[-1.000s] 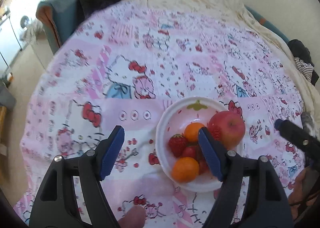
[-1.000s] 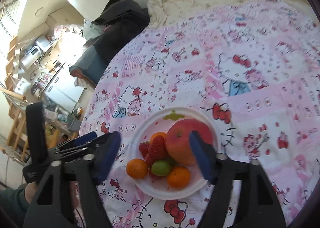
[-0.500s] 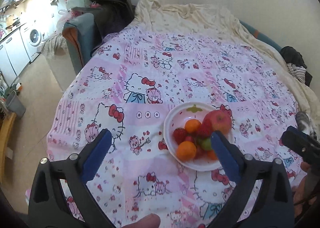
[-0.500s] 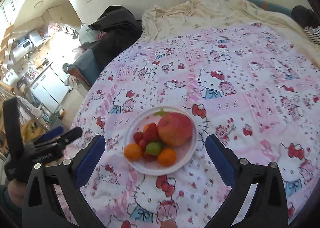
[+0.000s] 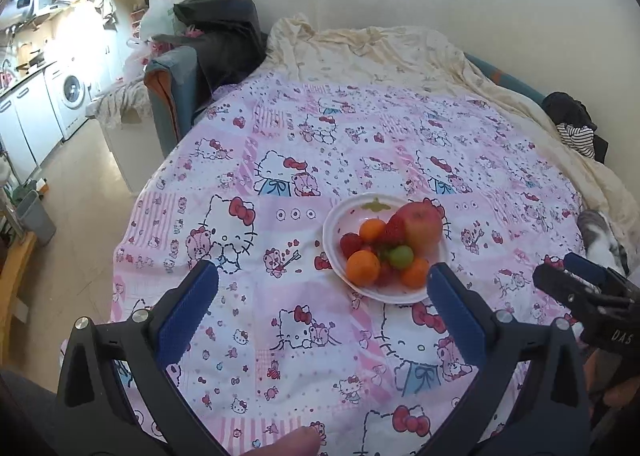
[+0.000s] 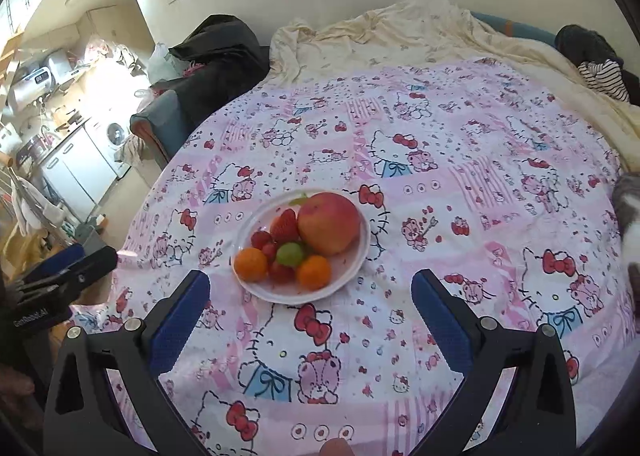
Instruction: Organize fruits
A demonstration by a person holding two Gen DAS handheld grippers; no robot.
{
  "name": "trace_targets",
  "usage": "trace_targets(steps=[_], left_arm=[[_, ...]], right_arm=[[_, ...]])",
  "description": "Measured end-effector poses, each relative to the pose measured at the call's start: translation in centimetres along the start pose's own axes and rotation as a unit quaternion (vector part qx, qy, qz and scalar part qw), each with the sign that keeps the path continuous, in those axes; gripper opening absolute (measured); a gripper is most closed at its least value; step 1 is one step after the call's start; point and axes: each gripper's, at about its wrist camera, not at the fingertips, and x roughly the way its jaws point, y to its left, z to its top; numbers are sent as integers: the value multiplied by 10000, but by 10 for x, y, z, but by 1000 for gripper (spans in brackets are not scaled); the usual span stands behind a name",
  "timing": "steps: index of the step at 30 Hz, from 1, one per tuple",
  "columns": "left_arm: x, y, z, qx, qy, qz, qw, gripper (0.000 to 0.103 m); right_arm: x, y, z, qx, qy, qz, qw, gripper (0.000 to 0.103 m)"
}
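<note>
- Left tongs (image 5: 322, 300): jaws just opened to full spread, nothing between them, short of the plate (image 5: 334, 256).
- Plate sits mid-bed on the cartoon-cat quilt (image 5: 280, 159), heaped with fruit.
- Tangerines (image 6: 251, 264): light, firm; take across the middle.
- Strawberries (image 6: 285, 224): soft, bruise easily; gentle pinch.
- Apple (image 6: 329, 222): heaviest, smooth, likely slippery; grip widest part.
- Right tongs (image 6: 310, 306): likewise just opened wide, empty.
- Writing: "DAS" on the right tool's body; other lettering unreadable.

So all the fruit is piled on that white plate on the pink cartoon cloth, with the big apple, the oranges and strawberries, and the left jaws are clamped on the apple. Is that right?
Not quite. The left gripper holds nothing: its jaws stand wide open, short of the white plate. The apple lies free on the plate among the other fruit. The left wrist view shows this; the rest is right.
</note>
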Motion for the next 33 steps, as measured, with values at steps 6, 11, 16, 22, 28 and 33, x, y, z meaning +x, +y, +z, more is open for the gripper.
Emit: trace_targets(steps=[6,11,16,22,28,33], left_arm=[[4,1,-7,37,-98,80,9999,103],[6,2,-8,-10,-123,113,9999,103],[12,5,-7,-151,-60,95,9998,103],[13,4,-8,-163,1,42,9999,103],[15,2,-11,-136,63,40,9999,103],[14,3,-11,-150,55,38,9999,103]], right_arm=[[0,0,-7,-47,-310,-186,9993,103],[11,3,-7,-166,-279,-255,9991,103],[18,10,-9,-309,-200,-263,9990,103],[21,15,-11,-431,-158,-348,9983,103],[22,15,-10,-446,-184,-351,9982,103],[23,10,-9,-336,-194,-353,9986,103]])
